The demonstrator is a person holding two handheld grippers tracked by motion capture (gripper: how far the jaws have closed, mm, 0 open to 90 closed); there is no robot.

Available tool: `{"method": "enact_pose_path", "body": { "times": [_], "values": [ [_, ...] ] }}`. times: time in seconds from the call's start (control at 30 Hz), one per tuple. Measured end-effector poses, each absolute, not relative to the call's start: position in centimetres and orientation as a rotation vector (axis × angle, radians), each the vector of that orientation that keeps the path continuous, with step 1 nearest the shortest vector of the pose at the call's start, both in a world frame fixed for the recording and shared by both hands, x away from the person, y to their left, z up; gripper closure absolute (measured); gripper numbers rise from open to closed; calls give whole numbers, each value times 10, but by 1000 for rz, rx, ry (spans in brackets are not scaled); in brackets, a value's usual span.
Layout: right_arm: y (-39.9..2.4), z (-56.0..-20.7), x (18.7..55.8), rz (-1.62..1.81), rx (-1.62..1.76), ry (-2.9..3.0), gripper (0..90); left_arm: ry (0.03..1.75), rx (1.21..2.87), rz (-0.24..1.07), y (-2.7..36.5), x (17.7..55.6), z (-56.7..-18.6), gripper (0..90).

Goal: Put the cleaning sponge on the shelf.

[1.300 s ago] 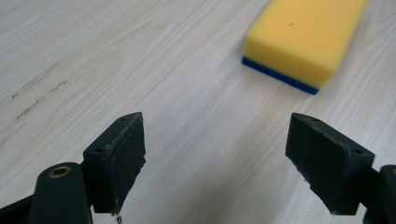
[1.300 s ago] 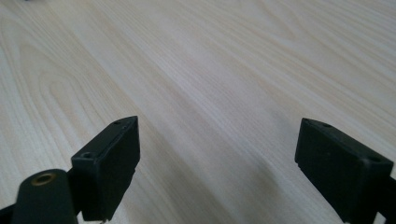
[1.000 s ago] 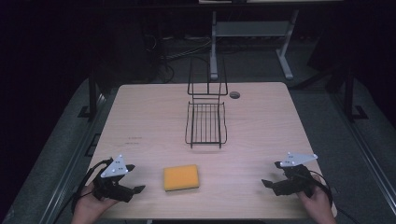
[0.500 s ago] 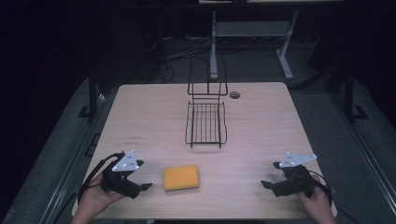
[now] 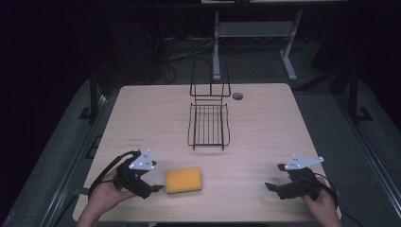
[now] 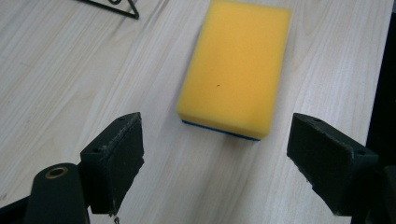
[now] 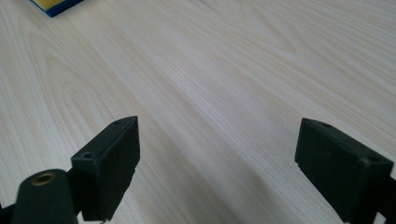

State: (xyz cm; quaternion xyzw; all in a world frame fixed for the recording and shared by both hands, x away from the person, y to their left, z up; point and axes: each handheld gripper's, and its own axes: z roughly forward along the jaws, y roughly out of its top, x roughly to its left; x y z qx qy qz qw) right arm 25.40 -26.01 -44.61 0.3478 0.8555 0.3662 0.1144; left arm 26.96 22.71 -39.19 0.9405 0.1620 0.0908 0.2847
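Sponge [image 6: 233, 70] flat on table — left tongs [image 6: 224, 154] low, spread, facing it; right tongs [image 7: 224, 158] spread.

The sponge [image 5: 183, 180] lies on the table [image 5: 265, 127], before the wire rack [image 5: 208, 124], just right of the left tool [image 5: 152, 186].

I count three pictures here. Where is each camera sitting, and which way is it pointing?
High view: fixed above the person's side, facing forward and down on the table; both hands show, with the left gripper and right gripper.
Left gripper view: rides on the left gripper, looking along its open jaws at the yellow sponge.
Right gripper view: rides on the right gripper, looking across bare wood between open jaws.
Shared: the sponge appears in all three; a corner shows in the right gripper view.
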Motion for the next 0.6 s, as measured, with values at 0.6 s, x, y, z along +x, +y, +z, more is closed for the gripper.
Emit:
{"method": "enact_pose_path", "body": {
  "times": [0.6],
  "values": [
    [-256,-445,252,1073,996,2522,137,335,2579,208,195,282,-391,180]
  ]
}}
